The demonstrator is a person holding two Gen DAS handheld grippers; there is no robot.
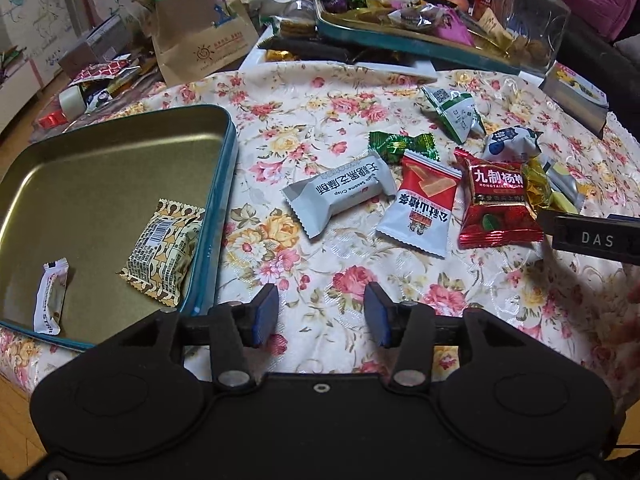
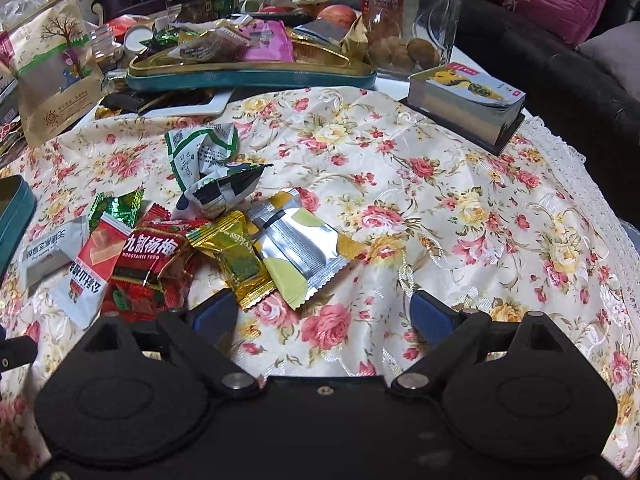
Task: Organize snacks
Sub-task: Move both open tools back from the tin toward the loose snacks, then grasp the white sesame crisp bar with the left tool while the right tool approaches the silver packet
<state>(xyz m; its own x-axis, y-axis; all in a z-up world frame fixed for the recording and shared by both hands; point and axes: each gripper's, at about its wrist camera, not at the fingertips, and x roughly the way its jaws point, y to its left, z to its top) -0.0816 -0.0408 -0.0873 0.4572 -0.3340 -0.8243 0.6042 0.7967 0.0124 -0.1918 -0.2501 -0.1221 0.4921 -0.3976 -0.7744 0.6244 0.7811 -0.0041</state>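
Note:
An open teal tin with a gold inside lies at the left and holds a patterned yellow packet and a small white bar. Loose snacks lie on the floral cloth: a white sesame crisp packet, a red-and-white packet, a red plum packet and a green candy. My left gripper is open and empty, low over the cloth beside the tin. My right gripper is open and empty, just short of a gold packet and a silver-and-yellow packet.
A second teal tray piled with snacks stands at the back, with a glass jar, a paper bag and a deck of cards. The cloth's lace edge runs along the right, with a dark sofa beyond.

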